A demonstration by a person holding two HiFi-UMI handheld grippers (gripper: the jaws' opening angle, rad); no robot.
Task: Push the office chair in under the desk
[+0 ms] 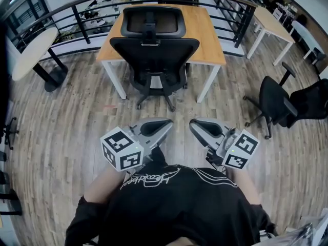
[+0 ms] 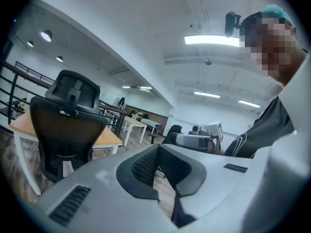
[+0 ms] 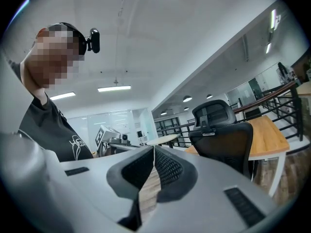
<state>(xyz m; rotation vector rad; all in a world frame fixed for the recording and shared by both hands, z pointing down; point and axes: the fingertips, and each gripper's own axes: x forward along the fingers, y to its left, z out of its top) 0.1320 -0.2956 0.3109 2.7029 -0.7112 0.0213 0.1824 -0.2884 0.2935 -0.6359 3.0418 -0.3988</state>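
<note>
A black office chair (image 1: 154,53) with a mesh back and headrest stands in front of the wooden desk (image 1: 205,29), its seat partly between the white desk legs. The chair (image 2: 65,125) shows at the left of the left gripper view, and the chair (image 3: 223,140) at the right of the right gripper view. My left gripper (image 1: 166,127) and right gripper (image 1: 193,128) hang close to my chest, well short of the chair. Both are shut with nothing between the jaws, and they point toward each other.
A second black chair (image 1: 279,104) stands at the right. A round table (image 1: 33,53) is at the left, more white-legged tables (image 1: 271,24) at the back right. A black railing (image 1: 92,6) runs behind the desk. Wood floor lies between me and the chair.
</note>
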